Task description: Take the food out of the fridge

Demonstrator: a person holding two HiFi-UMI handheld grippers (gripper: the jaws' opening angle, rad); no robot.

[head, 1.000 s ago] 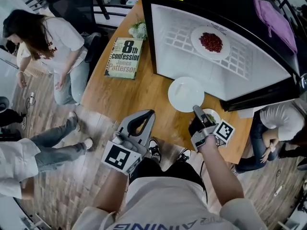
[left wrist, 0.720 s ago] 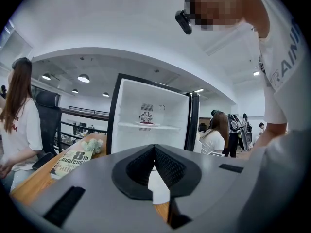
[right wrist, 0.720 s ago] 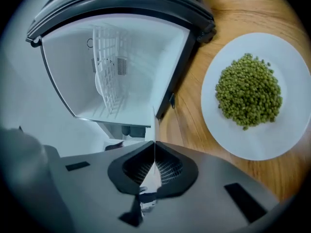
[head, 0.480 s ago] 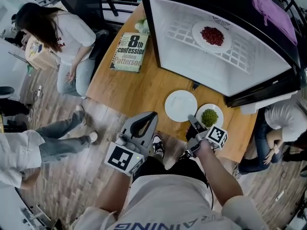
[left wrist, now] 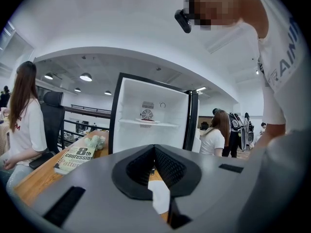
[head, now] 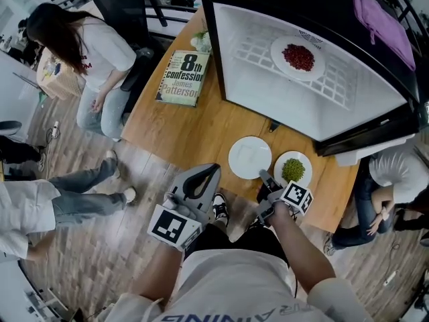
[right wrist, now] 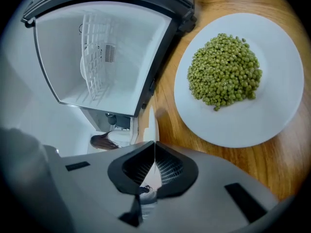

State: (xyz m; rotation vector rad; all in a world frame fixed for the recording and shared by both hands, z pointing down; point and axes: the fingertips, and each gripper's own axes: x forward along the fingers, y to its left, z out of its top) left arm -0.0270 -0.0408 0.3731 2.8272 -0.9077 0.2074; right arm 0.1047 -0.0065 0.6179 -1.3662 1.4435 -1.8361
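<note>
The open fridge (head: 268, 92) stands on the wooden table (head: 194, 126). On its wire shelf rests a white plate of red food (head: 298, 57), also seen in the left gripper view (left wrist: 147, 121). Near the table's front edge an empty white plate (head: 249, 157) sits beside a plate of green peas (head: 305, 179), which fills the right gripper view (right wrist: 272, 115). My right gripper (head: 263, 175) is shut, low between the two plates, gripping neither (right wrist: 154, 142). My left gripper (head: 214, 168) is shut and empty at the table's front edge, pointing at the fridge (left wrist: 154, 146).
A paperback book (head: 184, 78) and a small bunch of flowers (head: 201, 42) lie left of the fridge. A purple cloth (head: 382, 19) lies on the fridge. A person sits at the far left (head: 87, 52), another crouches at the right (head: 392, 173).
My right gripper has dropped and drawn back toward me, uncovering the plate of peas next to the empty plate. The left gripper has barely moved.
</note>
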